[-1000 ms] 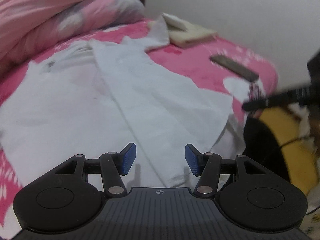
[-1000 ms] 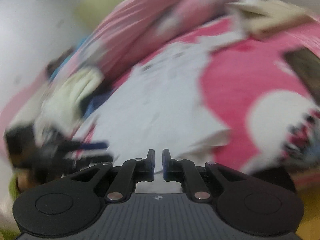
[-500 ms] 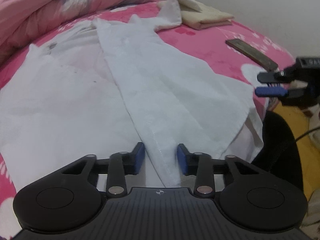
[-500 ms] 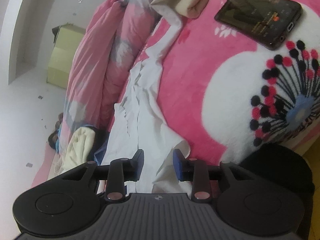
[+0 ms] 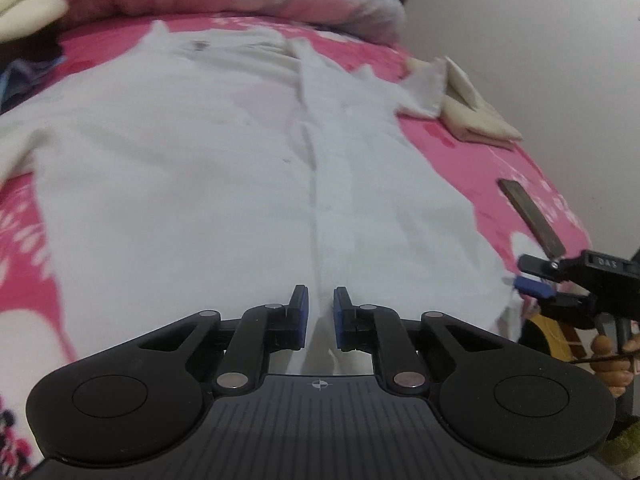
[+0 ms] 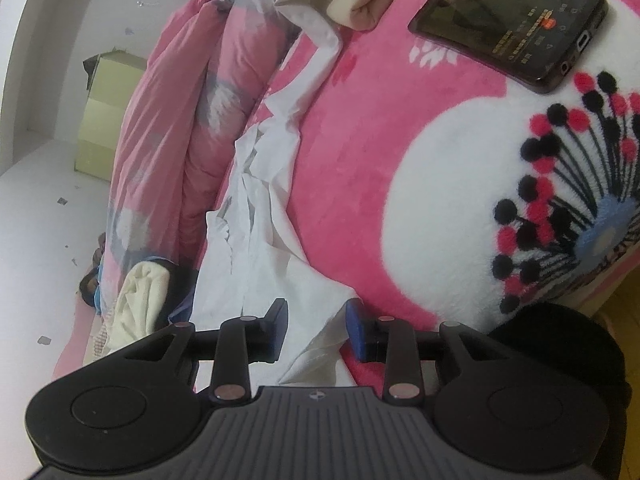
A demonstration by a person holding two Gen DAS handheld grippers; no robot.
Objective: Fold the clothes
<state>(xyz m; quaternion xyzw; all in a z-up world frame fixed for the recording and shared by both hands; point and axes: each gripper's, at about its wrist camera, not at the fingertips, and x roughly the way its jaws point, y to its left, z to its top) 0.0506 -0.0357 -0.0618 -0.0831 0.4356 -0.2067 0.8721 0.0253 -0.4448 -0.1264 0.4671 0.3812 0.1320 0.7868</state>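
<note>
A white shirt [image 5: 200, 180] lies spread front-up on the pink blanket [image 5: 460, 160], collar at the far end. My left gripper [image 5: 321, 312] sits at the near hem. Its jaws are closing, with the button strip running between the blue pads and a narrow gap still showing. My right gripper [image 6: 316, 326] stands open over the shirt's near right corner [image 6: 320, 336], and loose fabric lies between its fingers. In the left wrist view the right gripper [image 5: 532, 276] shows at the bed's right edge, beside that corner.
A dark phone [image 6: 508, 28] lies on the blanket right of the shirt. A folded cream cloth [image 5: 476, 116] rests by the far sleeve. A pink quilt [image 6: 160, 120] is heaped along the far side. Something black [image 6: 560, 344] sits below the bed edge.
The left jaws have narrowed from wide apart to a slim gap, and the gripper slid along the hem to the button strip. The right jaws opened from shut and dropped to the shirt's corner.
</note>
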